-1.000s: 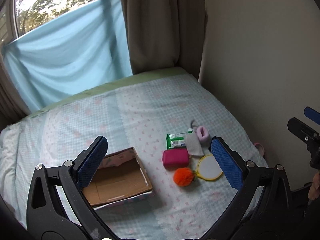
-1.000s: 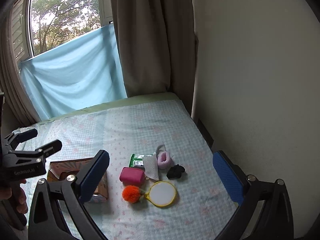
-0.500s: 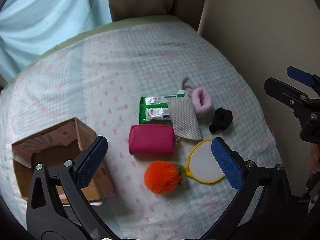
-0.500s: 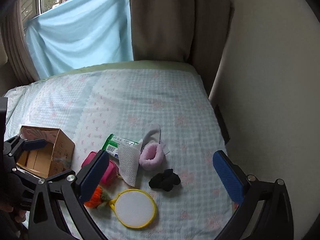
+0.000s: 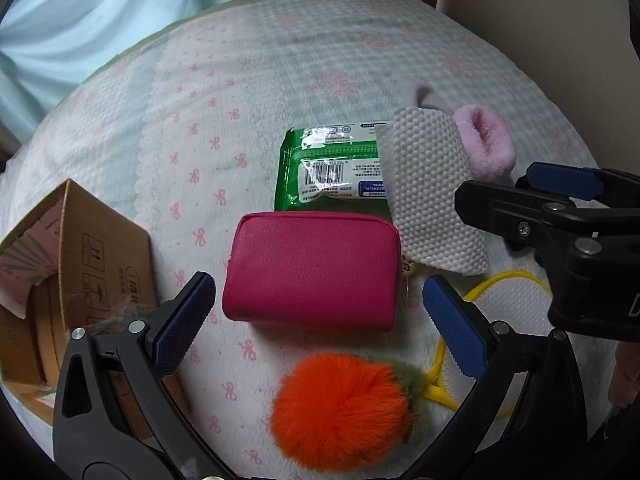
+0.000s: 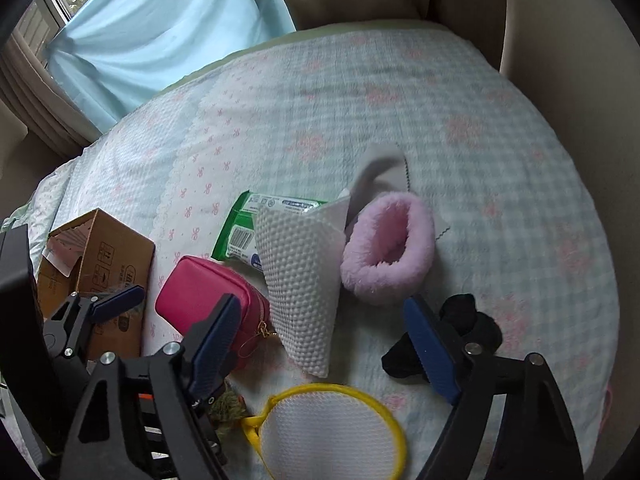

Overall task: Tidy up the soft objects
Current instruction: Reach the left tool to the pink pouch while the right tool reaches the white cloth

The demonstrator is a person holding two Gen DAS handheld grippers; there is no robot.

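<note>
On the bed lie a magenta zip pouch [image 5: 312,270] [image 6: 204,304], an orange fluffy pompom [image 5: 340,408], a white textured cloth [image 5: 432,188] [image 6: 300,276], a pink fluffy scrunchie [image 5: 486,146] [image 6: 386,254], a black scrunchie [image 6: 444,340], a green wipes pack [image 5: 328,172] [image 6: 240,232] and a yellow-rimmed mesh paddle [image 6: 332,432]. My left gripper [image 5: 316,328] is open, low over the pouch's near edge and above the pompom. My right gripper [image 6: 320,348] is open, low over the cloth's near tip, between the pouch and the black scrunchie.
An open cardboard box [image 5: 68,276] [image 6: 92,268] lies on its side at the left. A grey cloth [image 6: 380,168] peeks out behind the pink scrunchie. A beige wall and brown curtain stand close at the right and back; a blue sheet hangs at the window.
Both grippers have dropped and moved forward toward the pile of objects, which now looks much larger. The right gripper has come in beside the left. Both stay open.
</note>
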